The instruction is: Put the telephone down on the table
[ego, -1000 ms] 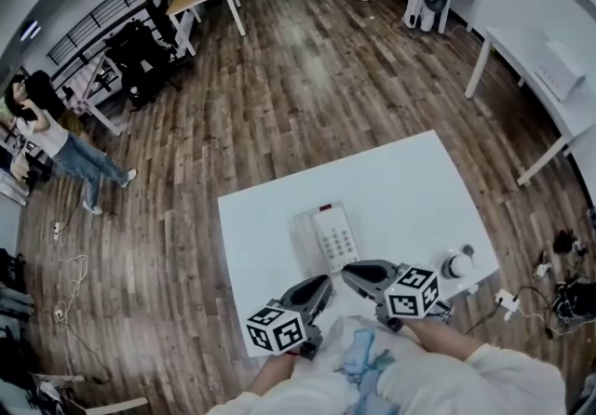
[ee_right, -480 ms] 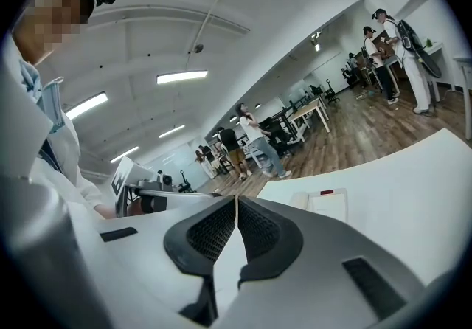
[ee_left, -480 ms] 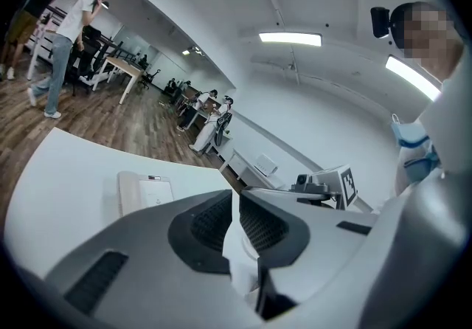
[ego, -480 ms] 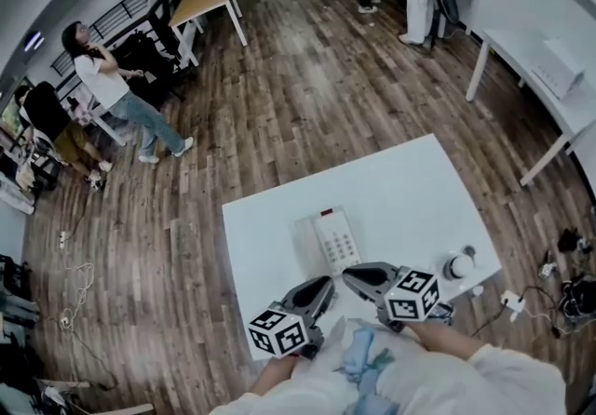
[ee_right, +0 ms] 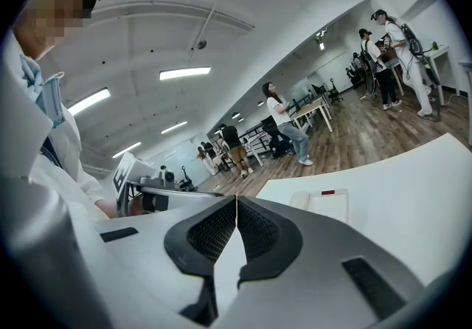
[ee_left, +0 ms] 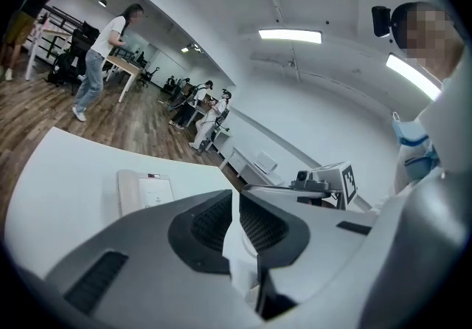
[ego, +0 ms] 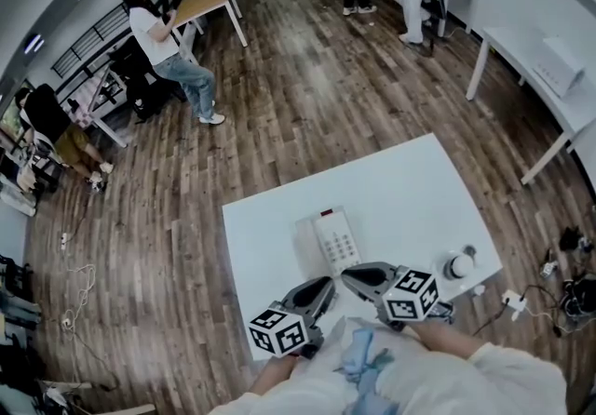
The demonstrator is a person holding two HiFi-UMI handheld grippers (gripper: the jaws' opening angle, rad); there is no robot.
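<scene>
The white telephone [ego: 328,238] lies flat on the white table [ego: 410,185], handset on its left side and keypad facing up. It also shows in the left gripper view [ee_left: 146,191] and the right gripper view [ee_right: 324,202]. Both grippers hover at the table's near edge, just short of the phone and apart from it. My left gripper [ego: 325,284] [ee_left: 236,198] is shut with nothing between its pads. My right gripper [ego: 347,273] [ee_right: 236,202] has just been closing and now stands shut, also with nothing in it.
A small white round object [ego: 456,265] sits near the table's right front corner. Cables and plugs [ego: 559,283] lie on the wooden floor to the right. Other white desks [ego: 545,69] stand at the far right, and people walk far off [ego: 168,41].
Grippers and telephone stay where they were. A person in the background has walked across the floor at the upper left.
</scene>
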